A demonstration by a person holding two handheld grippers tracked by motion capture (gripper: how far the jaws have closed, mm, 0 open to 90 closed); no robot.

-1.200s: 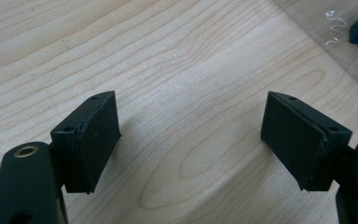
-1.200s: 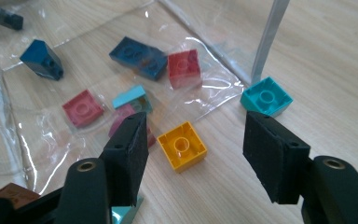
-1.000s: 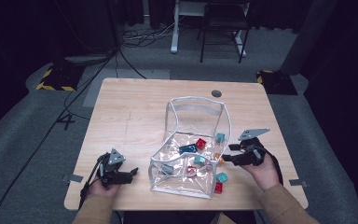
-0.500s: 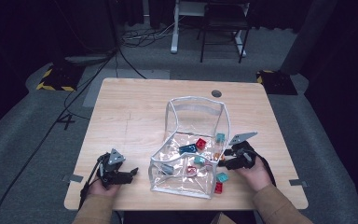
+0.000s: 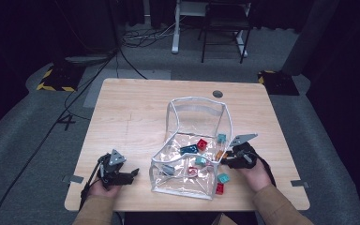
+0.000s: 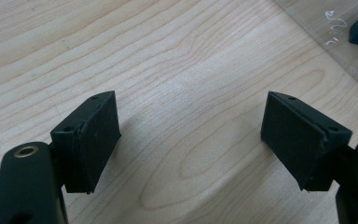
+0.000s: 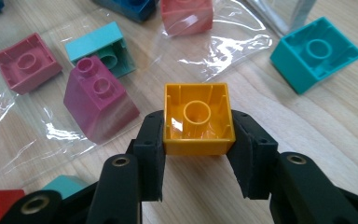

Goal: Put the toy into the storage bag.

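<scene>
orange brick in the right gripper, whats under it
The orange brick lies hollow side up on the bare wooden table, clamped between the right gripper pads, whose jaws have just closed. Its studded face is hidden underneath.

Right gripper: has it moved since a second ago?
Yes. The right gripper has come in toward the clear bag and closed on the orange block.

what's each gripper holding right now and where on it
Right gripper: orange block, jaws just closed on its two opposite side walls. Left gripper: nothing.
</scene>
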